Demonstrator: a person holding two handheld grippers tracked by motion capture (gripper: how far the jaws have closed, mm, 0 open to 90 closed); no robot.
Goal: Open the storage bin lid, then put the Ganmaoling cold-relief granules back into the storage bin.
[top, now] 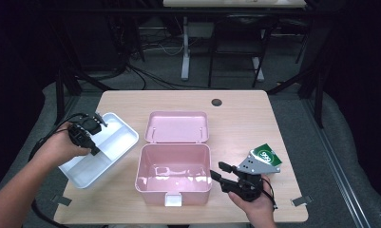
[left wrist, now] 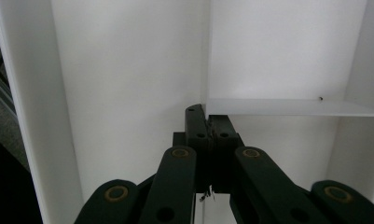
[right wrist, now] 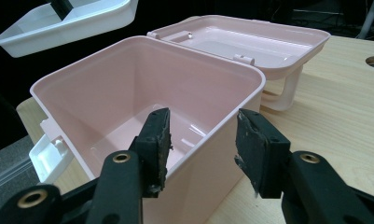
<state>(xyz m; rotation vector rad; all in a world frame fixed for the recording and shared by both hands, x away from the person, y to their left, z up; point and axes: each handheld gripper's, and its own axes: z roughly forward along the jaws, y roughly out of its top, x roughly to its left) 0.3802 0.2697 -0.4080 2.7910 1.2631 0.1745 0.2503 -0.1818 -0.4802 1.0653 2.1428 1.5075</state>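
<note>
A white divided tray (top: 119, 137) lies over the table's left edge. My left gripper (top: 98, 122) reaches into it. In the left gripper view this gripper (left wrist: 208, 122) is shut on the tray's (left wrist: 128, 70) thin upright divider. An open pink box (top: 174, 190) stands mid-table, its lid (top: 177, 127) folded back flat. My right gripper (top: 216, 171) hovers by the box's right wall. In the right gripper view that gripper (right wrist: 201, 135) is open, and the rim of the box (right wrist: 128, 79) runs across the gap without touching either pad. The box holds nothing.
A green packet (top: 268, 154) lies on the table (top: 245, 118) behind my right hand. A white latch (top: 173, 199) sticks out of the box's front. A round cable hole (top: 216, 101) sits near the table's far edge. Dark floor and desk legs lie beyond.
</note>
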